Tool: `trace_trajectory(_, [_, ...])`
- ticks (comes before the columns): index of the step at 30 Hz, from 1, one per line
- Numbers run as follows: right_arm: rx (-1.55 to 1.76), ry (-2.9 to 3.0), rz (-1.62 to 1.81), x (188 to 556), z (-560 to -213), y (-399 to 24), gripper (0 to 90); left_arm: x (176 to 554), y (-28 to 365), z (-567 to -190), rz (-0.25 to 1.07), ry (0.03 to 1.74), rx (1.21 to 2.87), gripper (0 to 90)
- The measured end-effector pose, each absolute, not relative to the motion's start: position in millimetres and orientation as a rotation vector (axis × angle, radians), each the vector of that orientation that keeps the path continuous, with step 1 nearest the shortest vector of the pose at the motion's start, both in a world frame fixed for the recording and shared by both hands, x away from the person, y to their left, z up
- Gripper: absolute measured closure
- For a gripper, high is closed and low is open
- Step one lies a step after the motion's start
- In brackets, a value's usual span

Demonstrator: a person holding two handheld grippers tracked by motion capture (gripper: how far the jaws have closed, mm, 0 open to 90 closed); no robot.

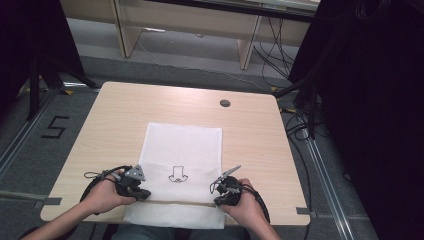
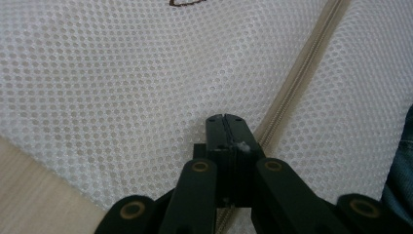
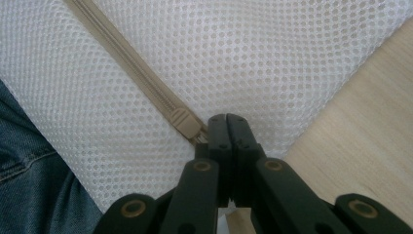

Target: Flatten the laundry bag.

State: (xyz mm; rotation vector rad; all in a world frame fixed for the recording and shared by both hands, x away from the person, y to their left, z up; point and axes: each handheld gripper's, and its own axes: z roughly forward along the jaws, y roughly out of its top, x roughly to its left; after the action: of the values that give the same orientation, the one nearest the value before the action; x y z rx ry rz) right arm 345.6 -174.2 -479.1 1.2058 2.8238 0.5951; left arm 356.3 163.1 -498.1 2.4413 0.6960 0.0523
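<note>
- the right gripper (image 3: 227, 119), jaws pressed together, seems to pinch the zipper pull (image 3: 186, 123) at the mesh bag's (image 1: 182, 150) near right end.
- the left gripper (image 2: 227, 119), also closed, pins the mesh beside the zipper (image 2: 297, 80).
- the thin pull can slip out, or the mesh bunches and the slider jams.
- the bag lies flat on the table (image 1: 125, 107), its near edge hanging over.

A white mesh laundry bag (image 1: 181, 160) lies flat on the table, near edge overhanging. Its beige zipper (image 3: 127, 63) runs across, seemingly closed, slider (image 3: 186, 123) at the right end.
</note>
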Motion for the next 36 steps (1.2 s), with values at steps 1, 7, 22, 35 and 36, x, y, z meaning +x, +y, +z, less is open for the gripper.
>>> trace_trajectory(1, [1.202, 2.821, 0.603, 347.8, -479.6, -174.6, 90.0, 358.9, 162.7, -497.9, 0.061, 0.712, 2.444, 88.9])
trace_trajectory(7, [1.236, 2.794, 0.597, 355.9, -479.4, -176.0, 90.0, 367.9, 159.9, -497.6, 0.093, 0.699, 2.452, 88.8])
trace_trajectory(22, [1.275, 2.742, 0.607, 374.7, -480.0, -187.6, 89.7, 387.1, 146.7, -498.3, 0.139, 0.731, 2.434, 88.3])
trace_trajectory(35, [1.299, 2.702, 0.683, 371.2, -480.1, -193.4, 82.0, 383.5, 148.3, -500.1, 0.162, 0.715, 2.405, 82.3])
trace_trajectory(36, [1.317, 2.686, 0.697, 369.5, -478.6, -194.2, 81.4, 384.4, 148.9, -499.4, 0.162, 0.705, 2.404, 81.3])
